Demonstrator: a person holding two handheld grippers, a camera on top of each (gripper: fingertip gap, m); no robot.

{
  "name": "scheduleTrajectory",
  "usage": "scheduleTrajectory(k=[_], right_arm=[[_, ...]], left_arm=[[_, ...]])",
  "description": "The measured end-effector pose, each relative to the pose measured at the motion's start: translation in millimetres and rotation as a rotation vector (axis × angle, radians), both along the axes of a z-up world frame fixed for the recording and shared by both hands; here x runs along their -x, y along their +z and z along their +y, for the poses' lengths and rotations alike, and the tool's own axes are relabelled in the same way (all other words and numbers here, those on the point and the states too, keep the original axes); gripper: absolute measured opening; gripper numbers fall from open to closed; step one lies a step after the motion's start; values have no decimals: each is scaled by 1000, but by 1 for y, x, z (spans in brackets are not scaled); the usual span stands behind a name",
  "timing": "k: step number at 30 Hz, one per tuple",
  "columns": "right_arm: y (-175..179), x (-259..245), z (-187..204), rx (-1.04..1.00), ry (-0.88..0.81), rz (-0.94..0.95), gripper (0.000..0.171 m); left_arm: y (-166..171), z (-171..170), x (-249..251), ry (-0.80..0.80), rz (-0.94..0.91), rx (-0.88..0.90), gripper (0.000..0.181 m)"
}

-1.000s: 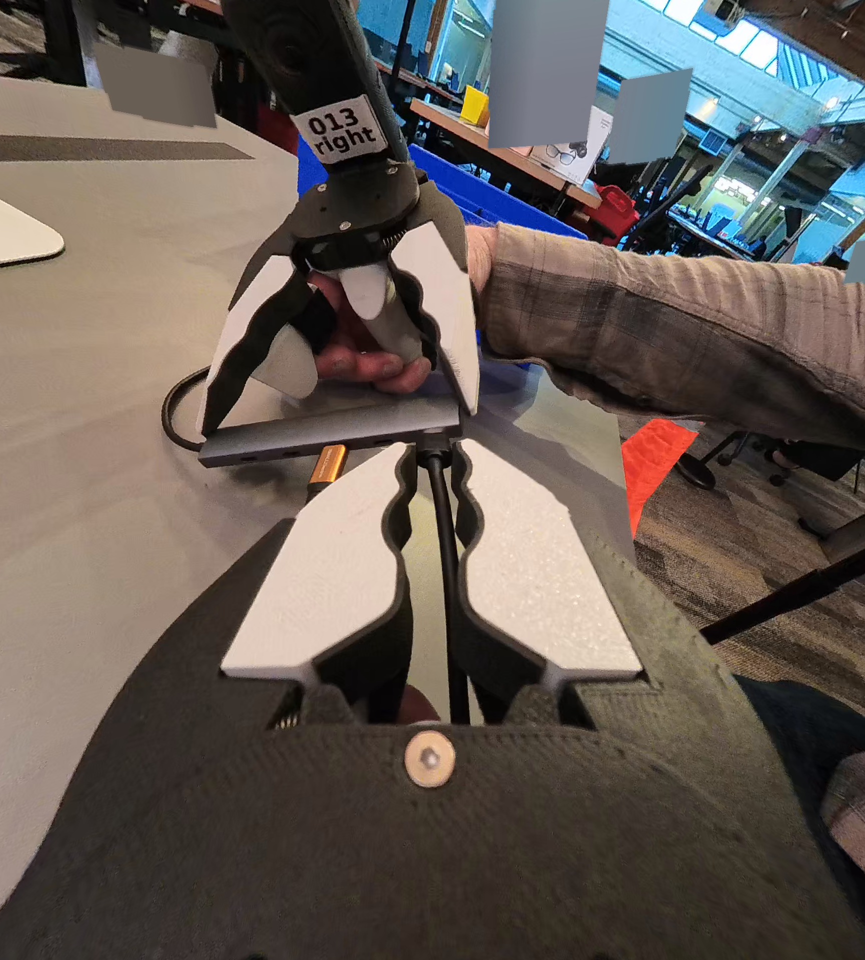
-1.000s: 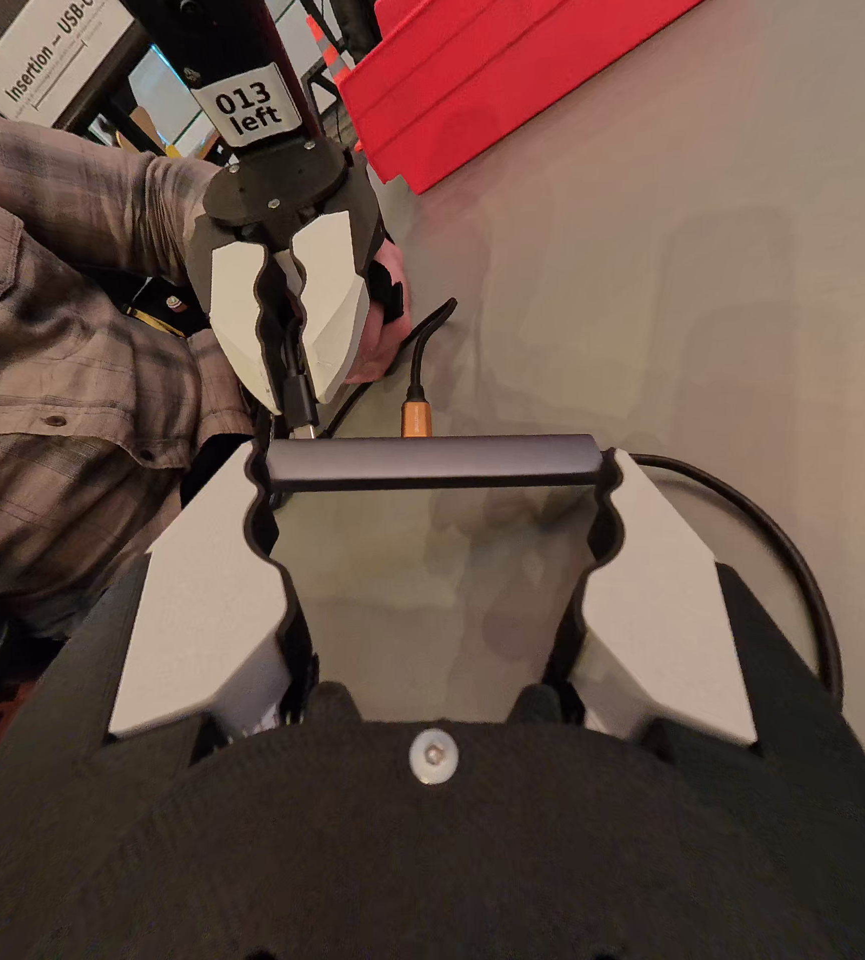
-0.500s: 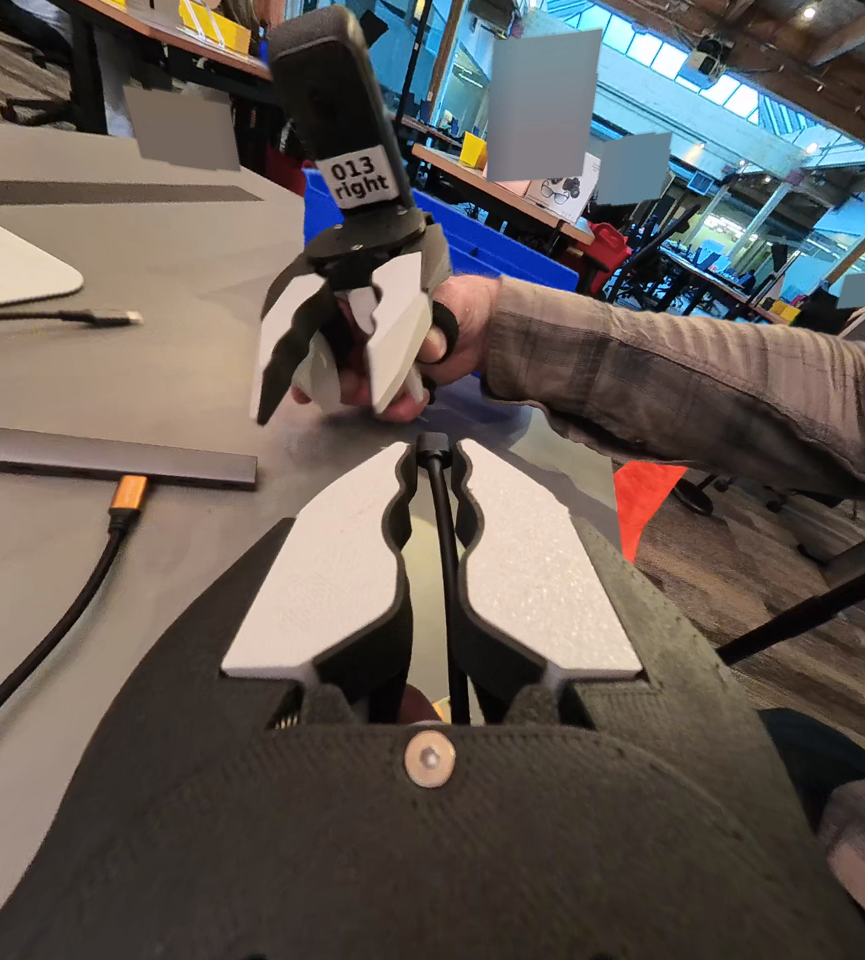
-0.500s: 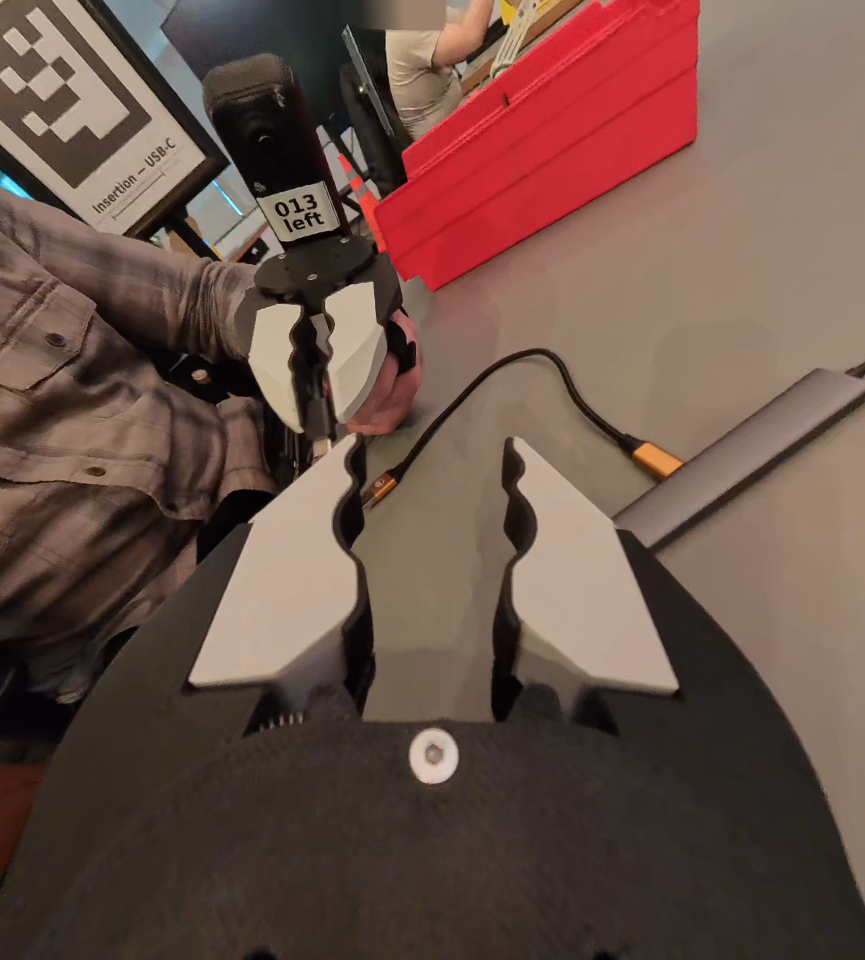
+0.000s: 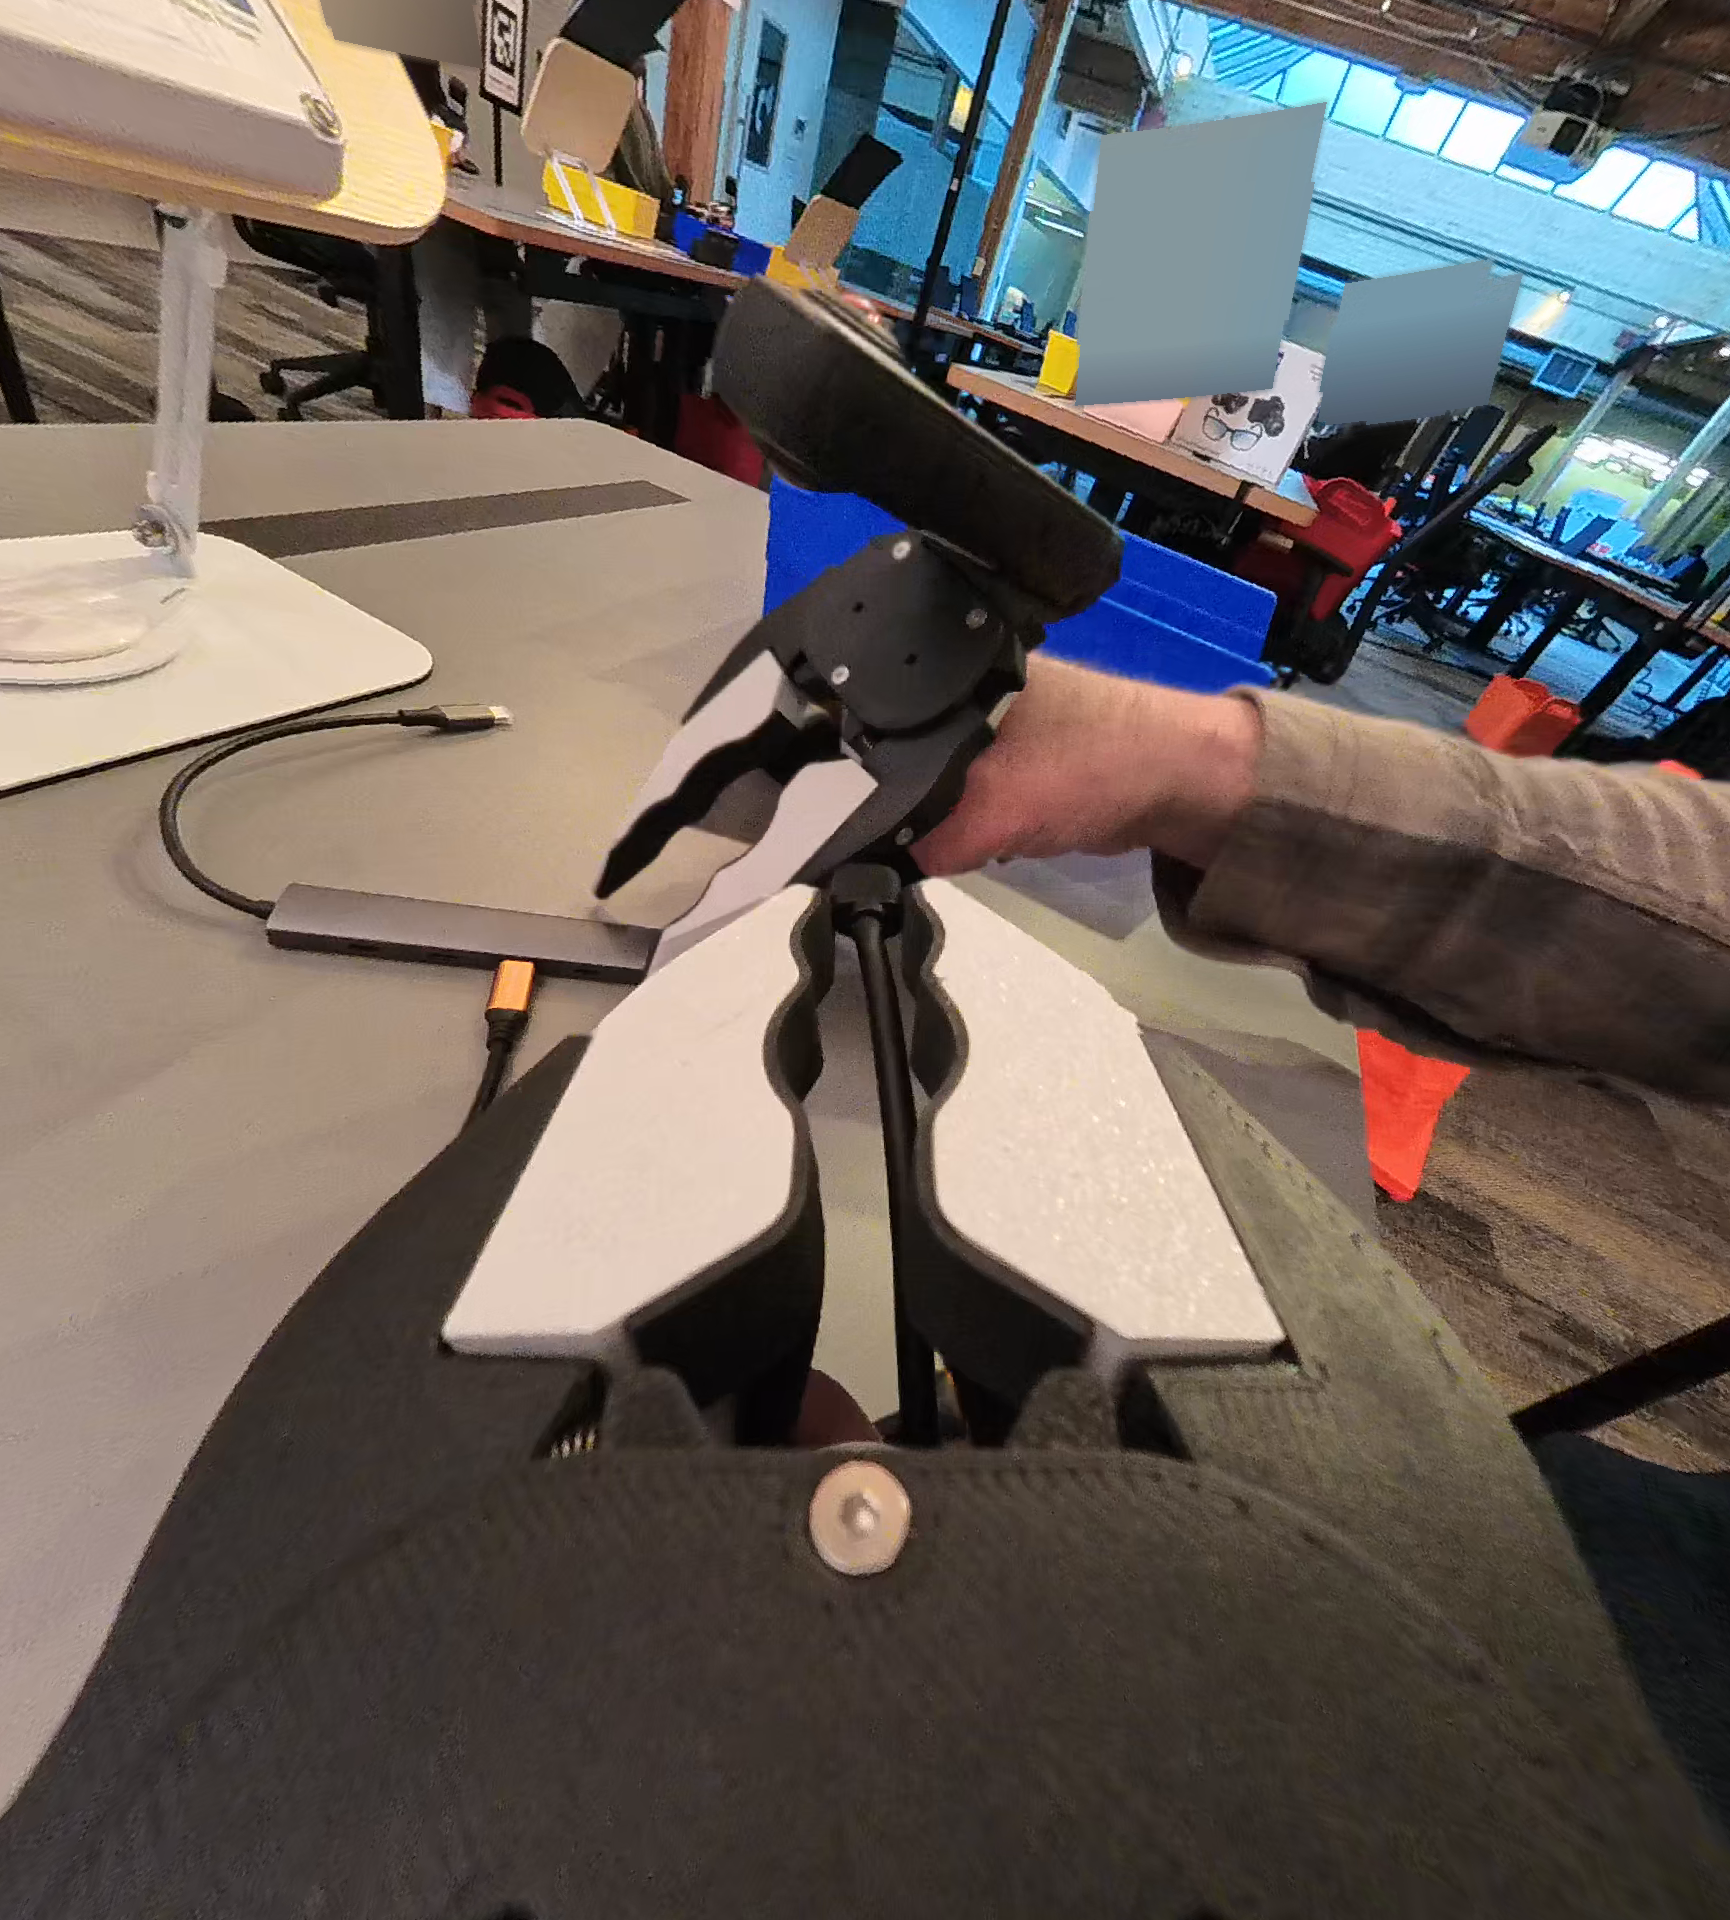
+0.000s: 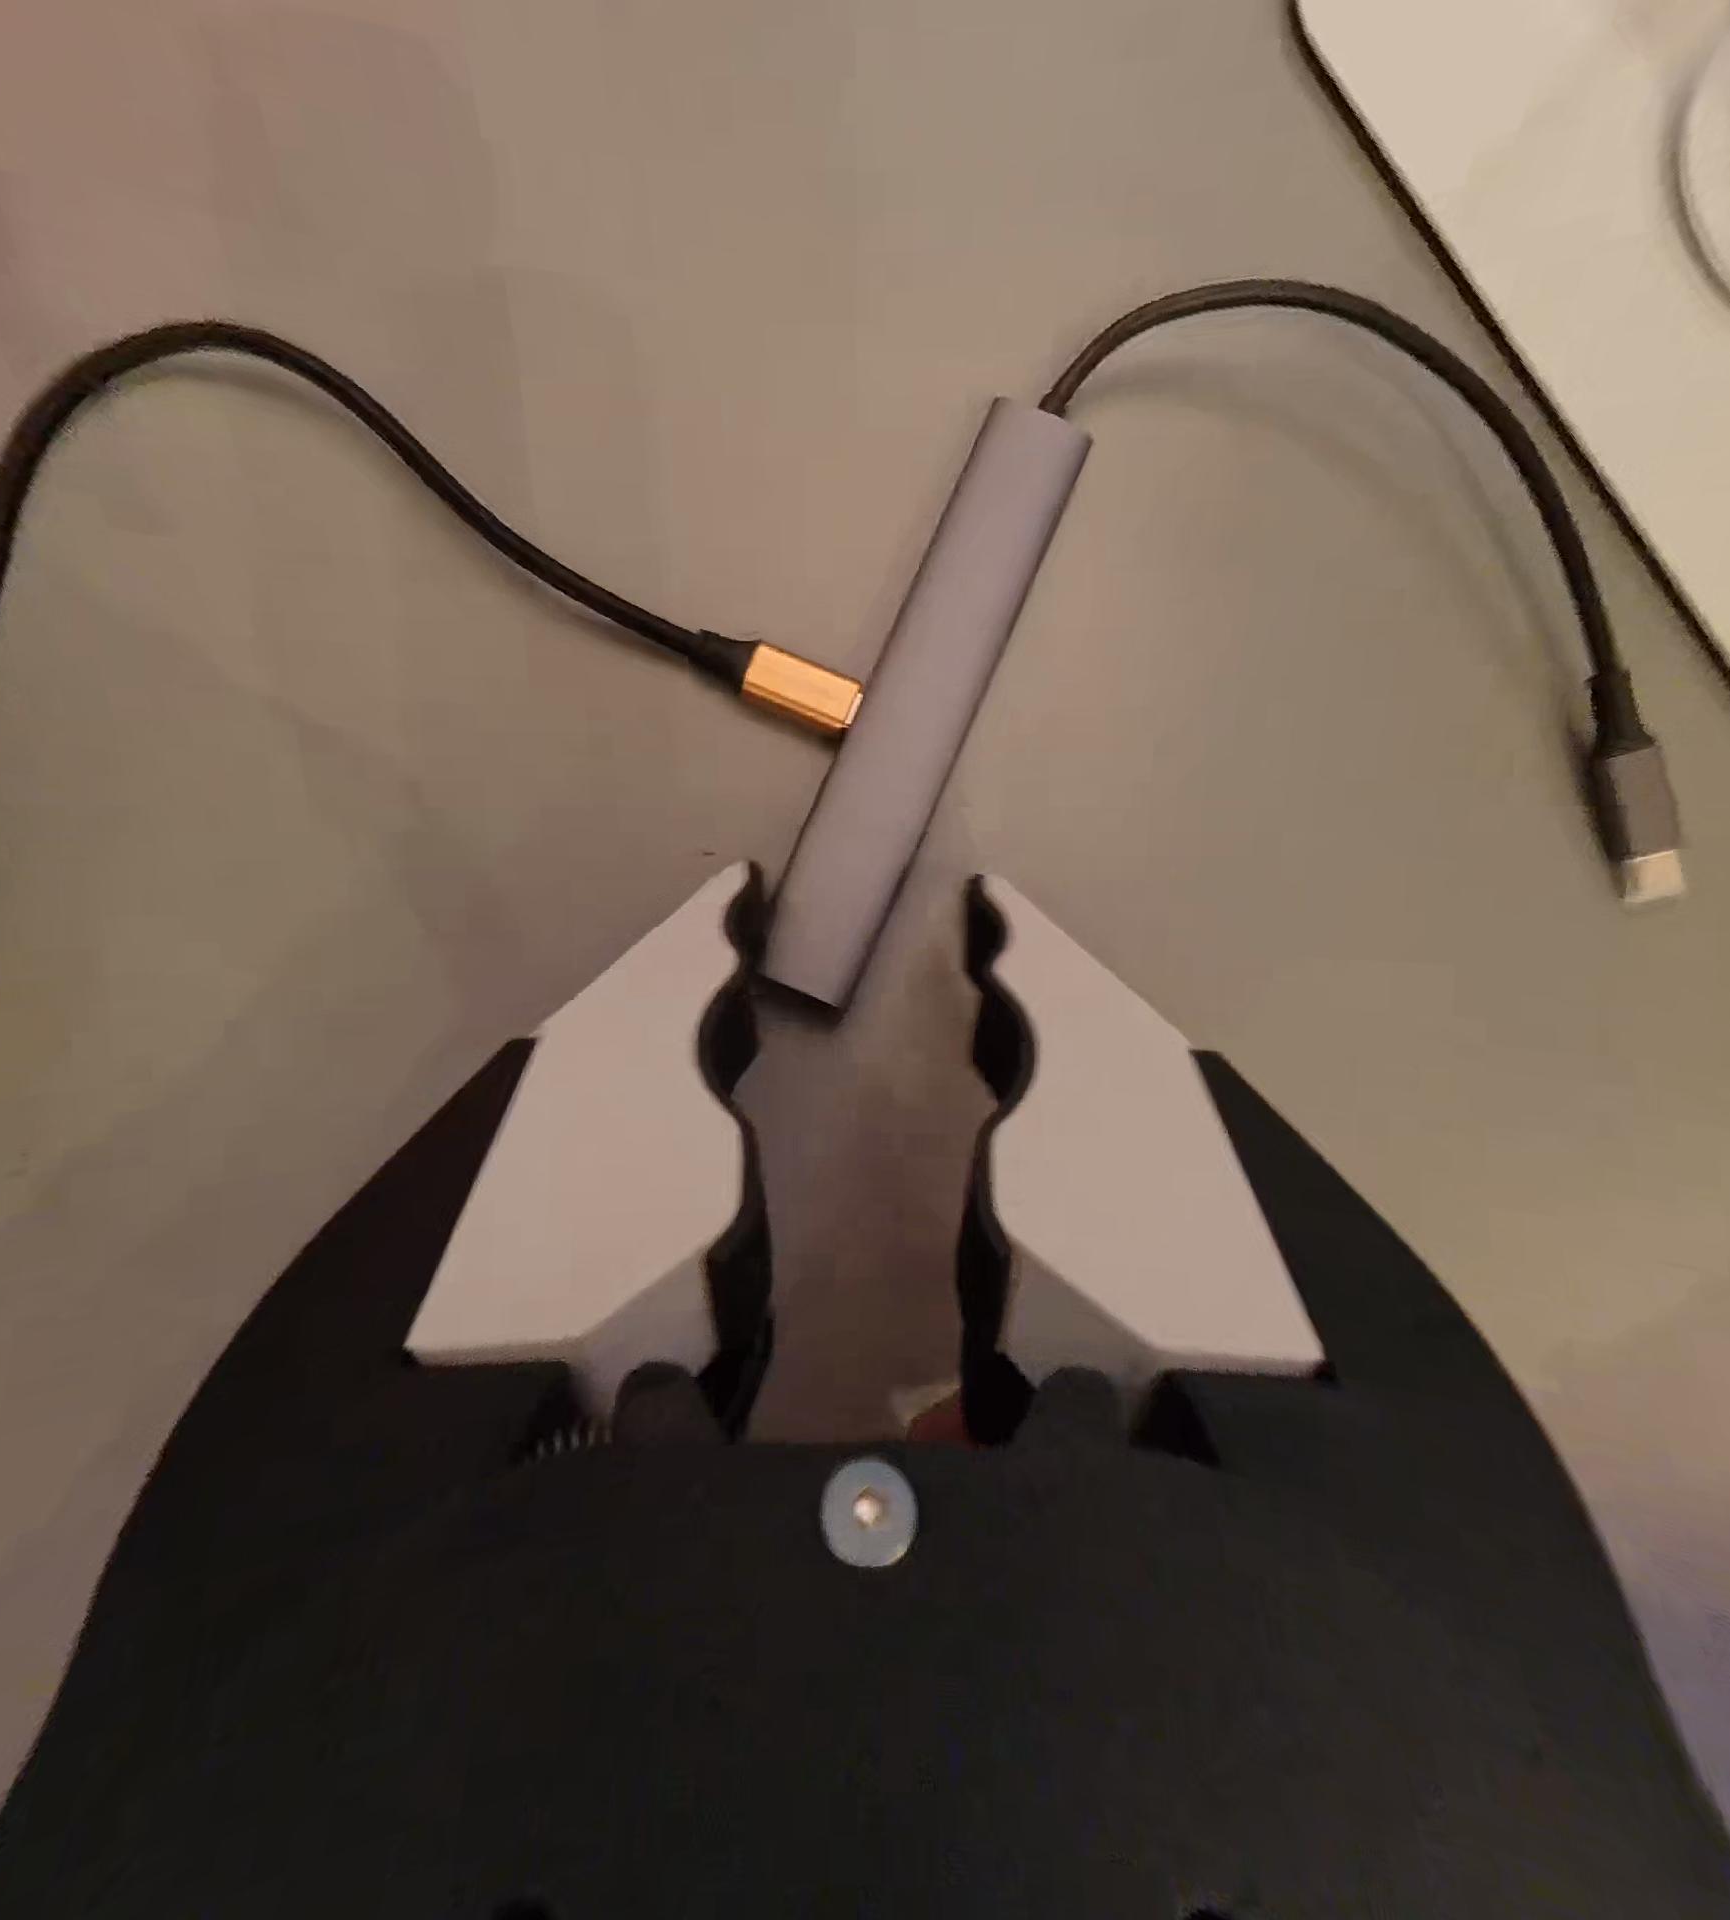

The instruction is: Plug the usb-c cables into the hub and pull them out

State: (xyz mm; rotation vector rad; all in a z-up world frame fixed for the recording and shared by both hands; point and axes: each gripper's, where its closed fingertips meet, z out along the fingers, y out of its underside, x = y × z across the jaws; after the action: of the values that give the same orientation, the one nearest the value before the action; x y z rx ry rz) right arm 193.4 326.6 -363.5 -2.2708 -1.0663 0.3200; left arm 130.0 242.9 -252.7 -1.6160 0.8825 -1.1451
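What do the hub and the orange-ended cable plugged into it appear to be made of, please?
The hub looks like matte grey metal, probably anodised aluminium: an even, dull sheen with crisp edges. The cable seems jacketed in black braided fabric, though blur leaves that open. Its plug shell looks like copper-orange metal with a satin gleam.
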Motion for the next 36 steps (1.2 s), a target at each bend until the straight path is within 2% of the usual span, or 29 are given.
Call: scheduleTrajectory(k=[1, 5, 9, 14, 18, 20, 27, 36], right_arm=[[0, 2, -1, 1, -9, 20, 22], [1, 5, -1, 13, -66, 107, 21], [10, 9, -5, 79, -118, 292, 20], [31, 16, -13, 130, -139, 471, 20], [43, 22, -18, 162, -152, 561, 19], [49, 26, -21, 174, -146, 594, 20], [60, 36, -33, 183, -141, 650, 19], [72, 55, -52, 170, -104, 658, 19]], left_arm=[[0, 1, 2, 6, -6, 4, 12], [-2, 8, 9, 48, 1, -3, 12], [-5, 14, 17, 93, 52, -40, 12], [-3, 22, 21, 145, 187, -207, 12], [-9, 23, 13, 146, 365, -401, 12], [-14, 24, 9, 148, 474, -514, 12], [-25, 41, 10, 226, 690, -735, 12], [-32, 49, 8, 251, 801, -851, 12]])
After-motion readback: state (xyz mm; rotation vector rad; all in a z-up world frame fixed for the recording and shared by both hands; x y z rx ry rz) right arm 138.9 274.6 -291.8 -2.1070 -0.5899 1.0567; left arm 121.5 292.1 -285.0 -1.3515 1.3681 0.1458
